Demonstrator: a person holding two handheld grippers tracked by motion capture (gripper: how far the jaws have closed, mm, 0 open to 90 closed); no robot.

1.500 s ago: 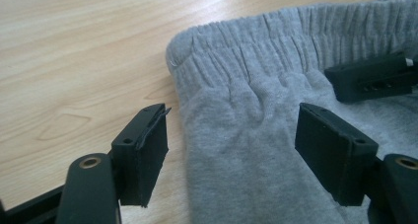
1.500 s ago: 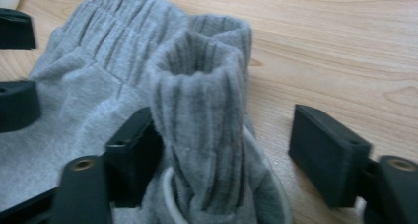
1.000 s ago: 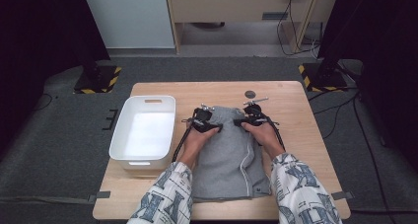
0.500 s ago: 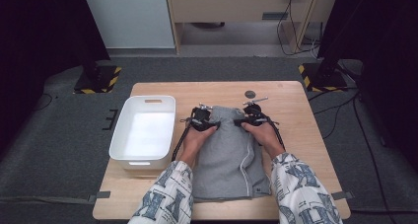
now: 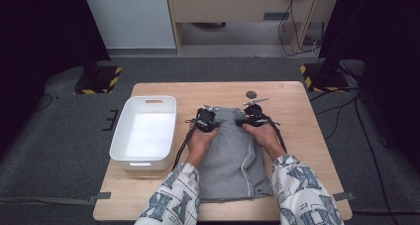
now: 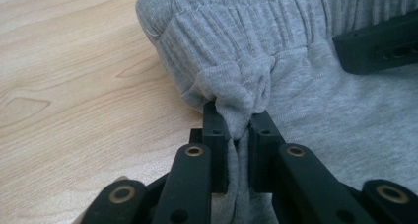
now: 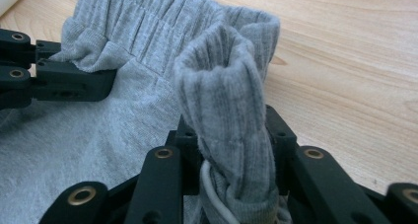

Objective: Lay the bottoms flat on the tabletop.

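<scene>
Left gripper view: the left claw (image 6: 235, 130) pinches a bunched fold of the grey sweatpants (image 6: 345, 120) at the ribbed waistband; the right claw (image 7: 231, 135) clamps the waistband's other corner. The pants lie flat on the wooden surface (image 5: 297, 111), beside a white bin (image 5: 144, 132)

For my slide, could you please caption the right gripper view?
Right gripper shut on the ribbed waistband of grey trousers on a wooden table.
</scene>
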